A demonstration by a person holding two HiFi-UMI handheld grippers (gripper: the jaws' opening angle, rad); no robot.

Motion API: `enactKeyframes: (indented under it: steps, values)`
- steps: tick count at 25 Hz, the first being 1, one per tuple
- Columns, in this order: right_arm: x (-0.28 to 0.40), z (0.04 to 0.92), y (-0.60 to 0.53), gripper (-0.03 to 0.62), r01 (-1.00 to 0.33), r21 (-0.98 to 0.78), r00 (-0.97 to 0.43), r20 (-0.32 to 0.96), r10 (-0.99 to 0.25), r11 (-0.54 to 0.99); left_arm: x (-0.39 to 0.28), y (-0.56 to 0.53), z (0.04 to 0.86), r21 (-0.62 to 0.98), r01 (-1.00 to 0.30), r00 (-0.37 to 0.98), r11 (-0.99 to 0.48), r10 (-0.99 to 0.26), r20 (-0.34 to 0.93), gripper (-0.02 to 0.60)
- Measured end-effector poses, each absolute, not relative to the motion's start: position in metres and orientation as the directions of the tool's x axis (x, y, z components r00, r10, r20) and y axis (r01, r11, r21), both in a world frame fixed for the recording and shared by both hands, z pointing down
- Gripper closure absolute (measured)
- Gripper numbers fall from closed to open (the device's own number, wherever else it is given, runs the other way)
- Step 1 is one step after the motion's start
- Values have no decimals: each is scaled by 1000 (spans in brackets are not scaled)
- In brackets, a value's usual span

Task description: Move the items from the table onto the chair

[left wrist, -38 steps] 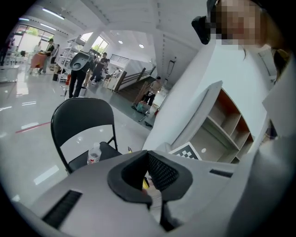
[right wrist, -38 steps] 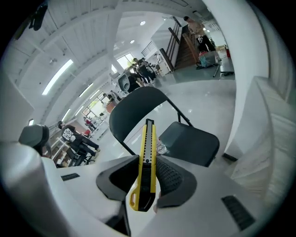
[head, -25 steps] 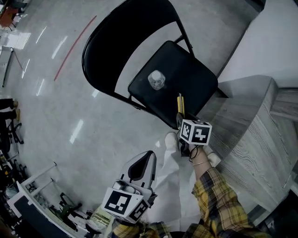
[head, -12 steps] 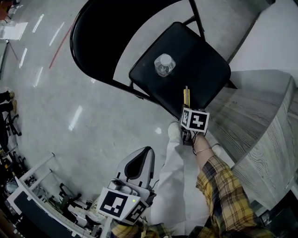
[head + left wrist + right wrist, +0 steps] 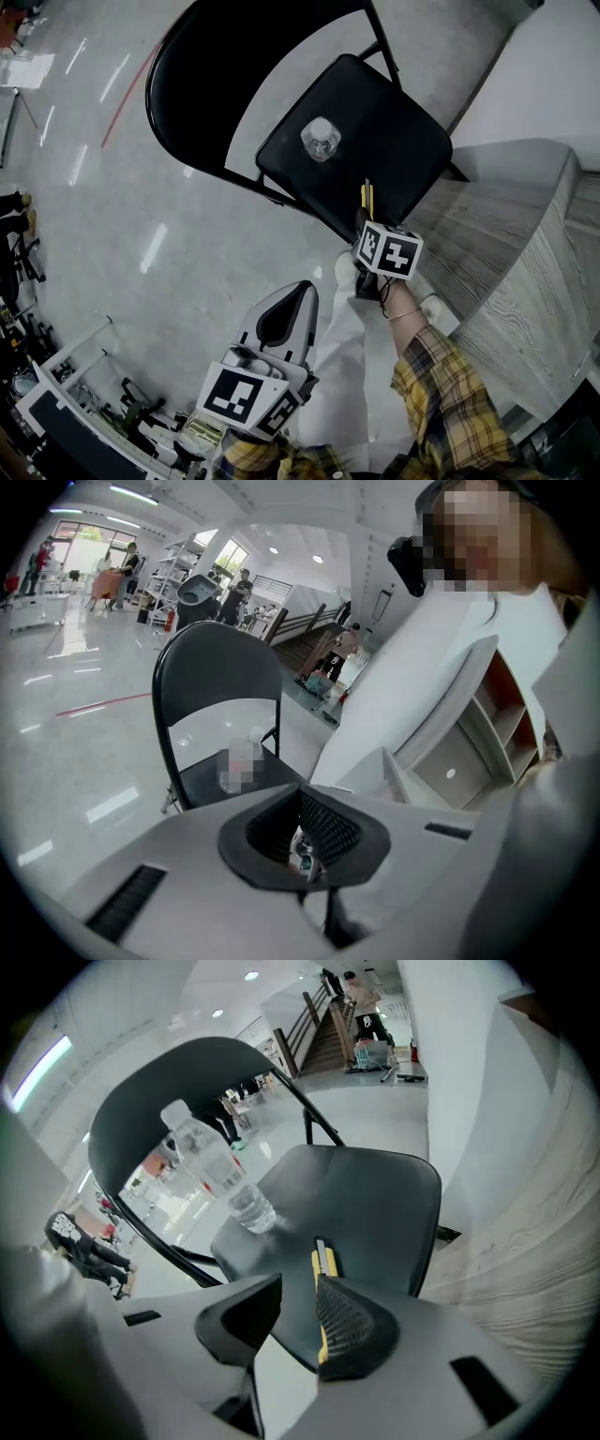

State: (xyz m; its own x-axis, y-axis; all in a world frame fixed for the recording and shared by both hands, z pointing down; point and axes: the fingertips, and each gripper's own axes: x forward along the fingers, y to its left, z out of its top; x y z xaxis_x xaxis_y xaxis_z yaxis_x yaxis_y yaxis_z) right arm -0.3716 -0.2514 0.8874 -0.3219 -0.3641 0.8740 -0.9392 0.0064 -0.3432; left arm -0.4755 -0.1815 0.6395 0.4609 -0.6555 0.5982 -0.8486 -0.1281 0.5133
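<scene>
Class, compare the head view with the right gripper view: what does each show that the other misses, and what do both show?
Only the head view: the left gripper, the person's plaid sleeve and a red floor line. Only the right gripper view: a staircase with people beside it. Both: the black chair, the water bottle standing on its seat, the yellow utility knife in the right gripper, and the grey table.

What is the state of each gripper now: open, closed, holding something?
Left gripper: closed, empty.
Right gripper: holding the knife.
</scene>
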Motion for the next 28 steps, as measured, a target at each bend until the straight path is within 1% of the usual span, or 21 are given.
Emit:
enactKeyframes:
  steps: [6,9,11,15,18,22,28]
  values:
    - [-401,806,-229,468,-872,-482,-475,793,-380,83,-480,-195,609,489,-860,440,-149,-702,560,577]
    - [-416,756,-203,468,-811,-567,-579,741,-340,146,-476,-202,584,479,-864,433,-157,-718,545,577]
    - [-418,726,-188,468,-767,-612,-639,704,-310,192,-463,-208,568,476,-859,449,-187,-723,526,577]
    - [-400,664,-156,468,-703,-661,-711,639,-295,264,-421,-214,534,480,-833,513,-276,-709,484,577]
    - [-365,623,-133,468,-677,-684,-733,598,-324,271,-372,-214,505,484,-799,577,-357,-682,449,577]
    - [-291,573,-89,468,-657,-707,-744,552,-376,262,-288,-190,469,480,-753,648,-451,-635,421,577]
    - [-152,518,-51,468,-697,-685,-663,503,-555,212,-156,-147,428,471,-652,758,-595,-538,370,577]
